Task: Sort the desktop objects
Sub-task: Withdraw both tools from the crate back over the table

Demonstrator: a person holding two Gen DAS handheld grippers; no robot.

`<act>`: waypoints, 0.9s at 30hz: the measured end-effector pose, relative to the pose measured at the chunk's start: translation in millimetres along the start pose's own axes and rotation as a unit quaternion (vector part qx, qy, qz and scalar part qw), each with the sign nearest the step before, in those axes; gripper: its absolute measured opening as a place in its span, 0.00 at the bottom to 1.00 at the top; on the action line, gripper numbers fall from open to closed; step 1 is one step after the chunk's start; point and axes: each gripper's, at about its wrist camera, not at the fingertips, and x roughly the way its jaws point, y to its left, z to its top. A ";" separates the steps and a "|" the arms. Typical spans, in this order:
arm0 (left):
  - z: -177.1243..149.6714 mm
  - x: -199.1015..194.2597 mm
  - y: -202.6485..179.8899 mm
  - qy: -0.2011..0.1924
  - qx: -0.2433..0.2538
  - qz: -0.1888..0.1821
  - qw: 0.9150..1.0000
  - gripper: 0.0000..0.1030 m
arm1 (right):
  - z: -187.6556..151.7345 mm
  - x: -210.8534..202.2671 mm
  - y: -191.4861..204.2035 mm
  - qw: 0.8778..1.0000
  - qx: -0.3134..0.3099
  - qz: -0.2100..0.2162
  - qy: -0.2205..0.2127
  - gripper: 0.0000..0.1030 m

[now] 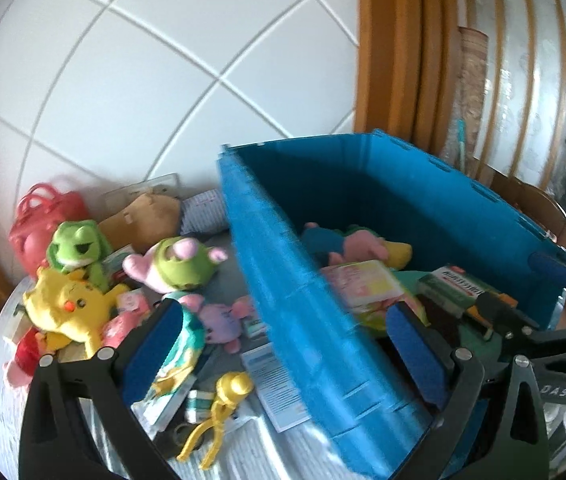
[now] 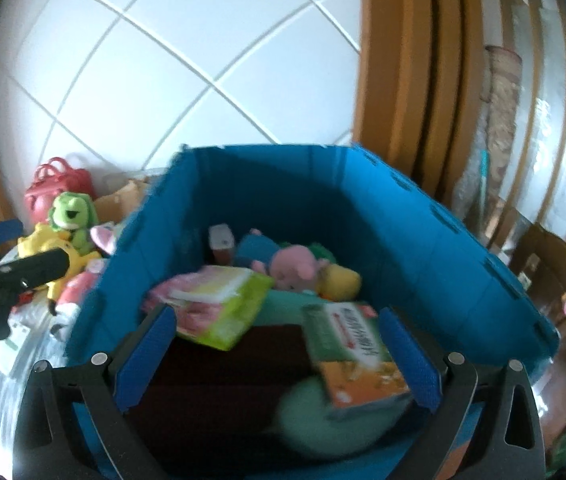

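Right wrist view: the right gripper [image 2: 277, 354], fingers spread and empty, hangs over the blue crate [image 2: 423, 240]; a green-and-orange box [image 2: 357, 354] lies tilted inside. The left gripper [image 1: 283, 344] is likewise spread.

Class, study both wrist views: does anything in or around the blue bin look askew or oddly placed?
Yes. In the blue bin, the green-and-orange box lies tilted on a teal item, not flat. The yellow-green packet also rests at a slant. Both claws look open and empty.
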 end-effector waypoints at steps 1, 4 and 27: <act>-3.9 -3.1 10.5 0.000 -0.006 0.005 1.000 1.00 | 0.7 -1.6 5.1 1.000 -0.002 0.003 -0.002 1.00; -16.9 -12.7 45.3 0.001 -0.027 0.023 0.999 1.00 | 4.0 -8.5 29.2 1.000 -0.013 0.018 -0.014 1.00; -194.1 -86.1 350.5 0.082 -0.142 0.148 0.975 1.00 | -59.2 -8.2 284.6 0.994 -0.031 0.096 0.031 1.00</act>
